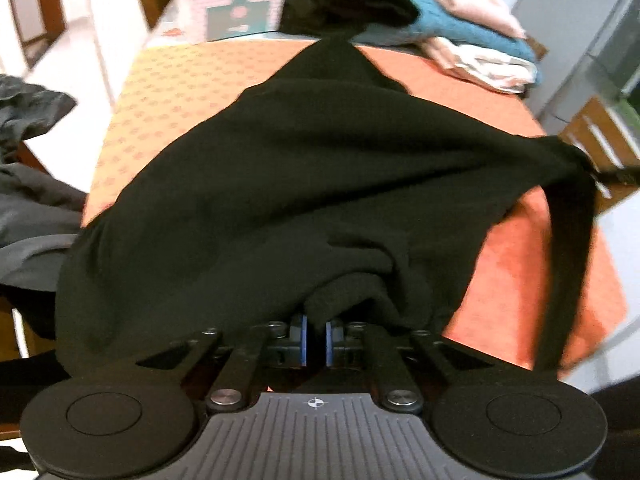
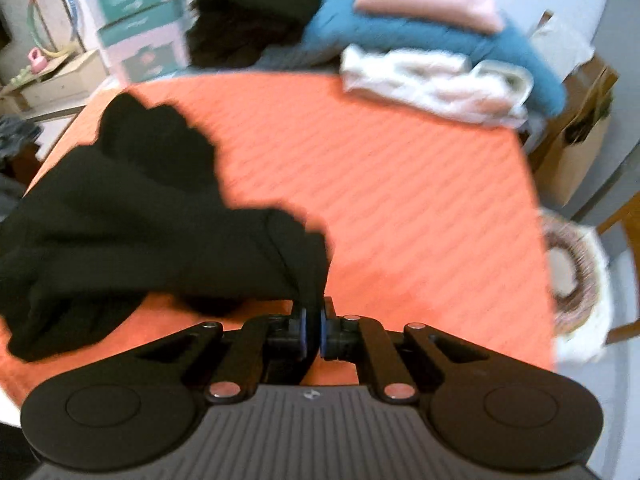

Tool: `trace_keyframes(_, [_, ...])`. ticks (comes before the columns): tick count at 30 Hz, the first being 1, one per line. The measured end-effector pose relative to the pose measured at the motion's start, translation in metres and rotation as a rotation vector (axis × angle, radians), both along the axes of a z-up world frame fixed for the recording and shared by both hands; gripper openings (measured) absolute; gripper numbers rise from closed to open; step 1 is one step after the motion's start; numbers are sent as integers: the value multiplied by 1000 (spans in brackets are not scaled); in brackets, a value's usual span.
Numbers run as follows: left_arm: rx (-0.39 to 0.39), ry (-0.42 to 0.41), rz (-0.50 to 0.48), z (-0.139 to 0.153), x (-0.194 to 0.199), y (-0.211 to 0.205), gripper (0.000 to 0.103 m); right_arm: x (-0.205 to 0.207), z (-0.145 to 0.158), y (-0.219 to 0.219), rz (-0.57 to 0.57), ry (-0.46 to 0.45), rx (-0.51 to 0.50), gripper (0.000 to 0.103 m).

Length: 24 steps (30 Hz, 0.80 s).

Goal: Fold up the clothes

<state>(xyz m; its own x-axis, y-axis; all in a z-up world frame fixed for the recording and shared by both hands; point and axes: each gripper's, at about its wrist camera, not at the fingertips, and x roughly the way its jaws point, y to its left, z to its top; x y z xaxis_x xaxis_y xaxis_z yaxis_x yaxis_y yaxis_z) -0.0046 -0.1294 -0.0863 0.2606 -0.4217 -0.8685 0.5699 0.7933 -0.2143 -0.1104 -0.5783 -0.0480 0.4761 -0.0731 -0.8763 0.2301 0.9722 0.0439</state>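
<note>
Nearest the lens, the left claw (image 1: 316, 340) is clamped on a bunched edge of the soft black knit garment (image 1: 304, 168), blue pads pinching a fold of cloth between them. From there the garment spreads out over the orange patterned cloth of the worktop (image 1: 160, 92), lifted and stretched taut toward the right, likely so it can be laid flat before a fold. At that far end the right claw (image 2: 314, 330) is closed on another corner of the same garment, a thin strip of fabric caught between its pads, the rest drooping leftward onto the worktop. Beyond, at the back right, sits a stack of folded teal, pink and cream clothes (image 2: 432, 48), apparently finished pieces kept out of the way.
</note>
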Motion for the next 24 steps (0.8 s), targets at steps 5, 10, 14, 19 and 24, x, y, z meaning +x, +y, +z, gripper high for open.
trace_keyframes(5, [-99,76,-73,20,-21,-24,10,25,24,-44,44,-24,-133,7])
trace_keyframes(10, [-169,118,-167,38,-50,-72,10,58,41,-96,84,-26,-223,7])
trace_keyframes(14, [-221,128,-232,51,-70,-125,10,80,50,-134,119,-29,-281,7])
trace_keyframes(19, [-290,138,-289,67,-91,-192,10,96,53,-189,139,-25,-342,7])
trace_keyframes(24, [-309,160,-327,63,-108,-259,10,99,32,-247,118,27,-364,7])
